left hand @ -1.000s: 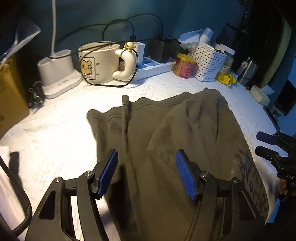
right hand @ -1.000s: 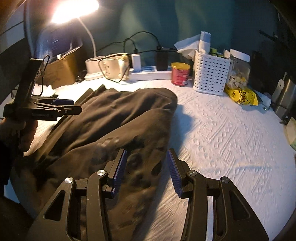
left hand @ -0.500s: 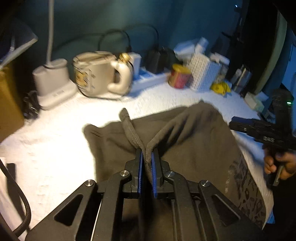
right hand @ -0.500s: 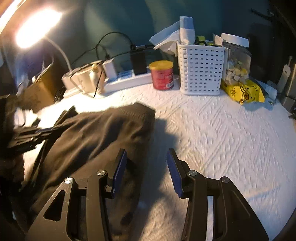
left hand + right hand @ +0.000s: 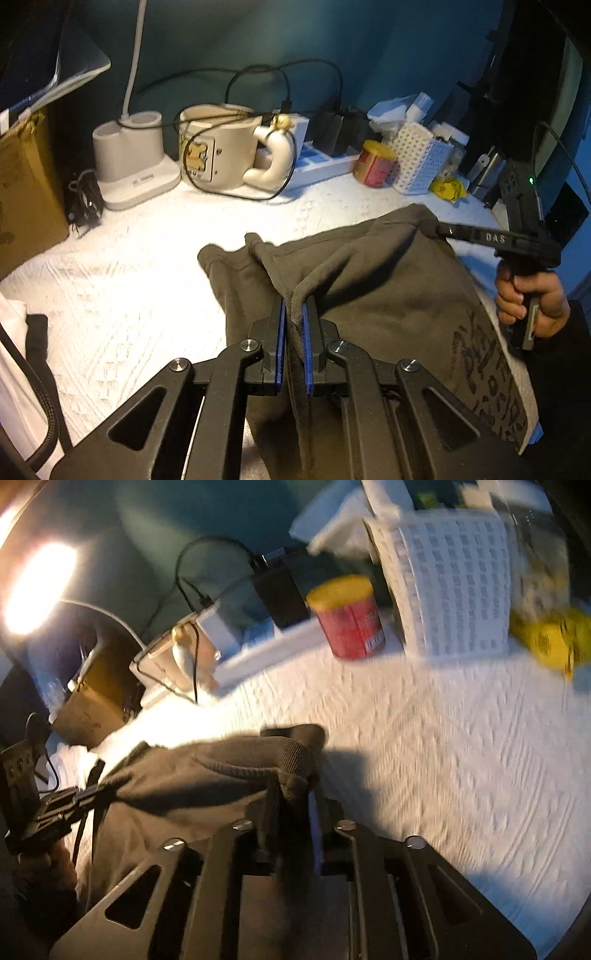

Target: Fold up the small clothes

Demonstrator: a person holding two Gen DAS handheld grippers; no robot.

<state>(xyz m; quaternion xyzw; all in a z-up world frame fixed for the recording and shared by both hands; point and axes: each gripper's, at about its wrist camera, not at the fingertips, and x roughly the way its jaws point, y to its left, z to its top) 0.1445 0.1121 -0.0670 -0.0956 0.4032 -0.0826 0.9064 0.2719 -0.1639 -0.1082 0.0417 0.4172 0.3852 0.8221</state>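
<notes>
One dark garment, two grippers, left and right, one cream mug, one red can, one white basket, one lamp base, one yellow packet.

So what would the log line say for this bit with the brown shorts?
step: grasp to fold | left gripper: shut on brown shorts | right gripper: just closed on waistband corner | surface: white cloth

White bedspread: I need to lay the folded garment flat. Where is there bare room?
Bare: the bedspread right of the dark garment, below the basket, and left of it, before the mug. Crowded: the back edge, with cables, can and lamp base.
</notes>
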